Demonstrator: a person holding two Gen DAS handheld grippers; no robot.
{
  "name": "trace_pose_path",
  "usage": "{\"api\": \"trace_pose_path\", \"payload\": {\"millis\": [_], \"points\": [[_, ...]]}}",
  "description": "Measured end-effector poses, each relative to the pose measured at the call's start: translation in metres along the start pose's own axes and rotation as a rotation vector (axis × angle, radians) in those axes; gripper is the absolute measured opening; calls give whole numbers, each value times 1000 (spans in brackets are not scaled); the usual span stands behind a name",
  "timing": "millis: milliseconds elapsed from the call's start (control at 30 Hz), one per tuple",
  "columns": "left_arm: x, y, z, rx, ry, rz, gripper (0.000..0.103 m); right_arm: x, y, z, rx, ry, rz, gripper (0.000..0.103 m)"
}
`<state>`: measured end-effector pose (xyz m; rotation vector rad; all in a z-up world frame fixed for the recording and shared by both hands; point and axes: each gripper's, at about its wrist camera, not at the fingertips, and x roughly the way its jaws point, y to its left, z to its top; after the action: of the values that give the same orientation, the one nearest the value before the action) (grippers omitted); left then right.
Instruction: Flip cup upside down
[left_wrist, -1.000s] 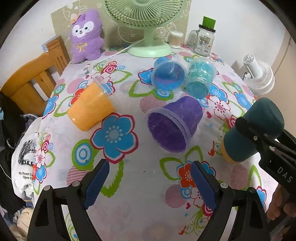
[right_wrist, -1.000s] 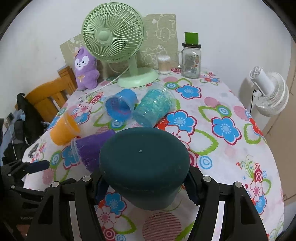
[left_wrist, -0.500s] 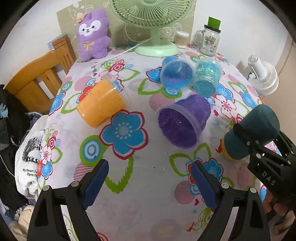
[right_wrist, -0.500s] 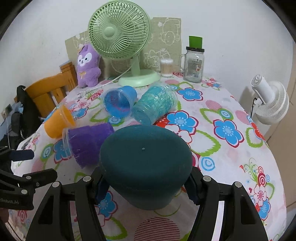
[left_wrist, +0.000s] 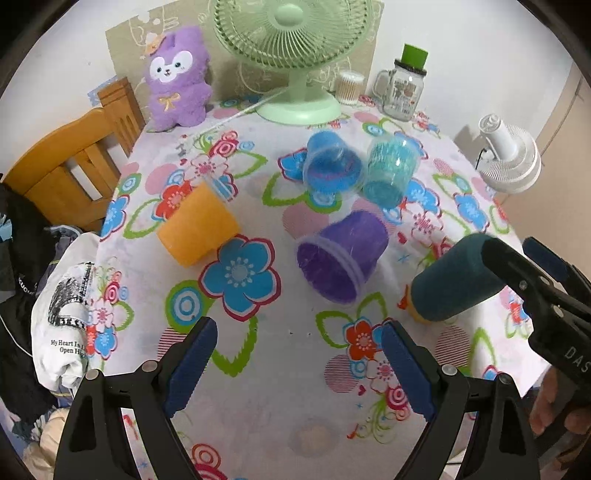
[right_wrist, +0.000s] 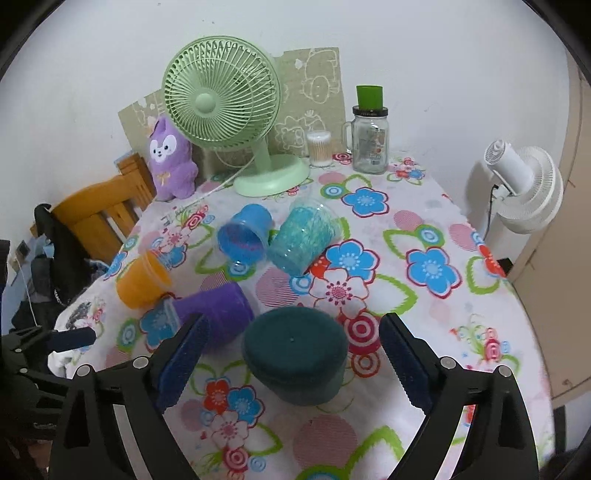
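Observation:
A dark teal cup (right_wrist: 295, 356) stands upside down on the flowered tablecloth (right_wrist: 428, 236), base up, between the spread fingers of my right gripper (right_wrist: 291, 363); the pads do not touch it. It also shows in the left wrist view (left_wrist: 456, 284) at the right. My left gripper (left_wrist: 299, 363) is open and empty over the near part of the table. A purple cup (left_wrist: 341, 254), an orange cup (left_wrist: 197, 232), a blue cup (left_wrist: 328, 166) and a turquoise cup (left_wrist: 389, 171) lie on their sides.
A green desk fan (right_wrist: 236, 125), a purple plush toy (right_wrist: 171, 158), a glass jar with a green lid (right_wrist: 369, 140) and a cotton-swab tub (right_wrist: 319, 147) stand at the back. A wooden chair (left_wrist: 70, 166) is at the left, a white fan (right_wrist: 524, 188) at the right.
My right gripper has lowered the teal cup onto the table, opened and let it go. My left gripper has drawn back a little.

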<state>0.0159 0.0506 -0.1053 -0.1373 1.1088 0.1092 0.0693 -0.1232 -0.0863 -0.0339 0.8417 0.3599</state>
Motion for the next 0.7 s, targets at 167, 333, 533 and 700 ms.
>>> {"api": "trace_pose_path", "payload": {"millis": [167,333,533,700], "points": [[-31,-5,14,1,-22,1,92,-28,5,23,-16,13,22,95],[-64,-11,24,-24,-47,-4,94,-50,15,42,-47,52,39,95],[-98,-17,28,-21,-95,35,96,-71,31,57,-90,52,55,95],[-117,-13,29,-40,-103,73,97,-92,41,63,-125,27,46,95]]}}
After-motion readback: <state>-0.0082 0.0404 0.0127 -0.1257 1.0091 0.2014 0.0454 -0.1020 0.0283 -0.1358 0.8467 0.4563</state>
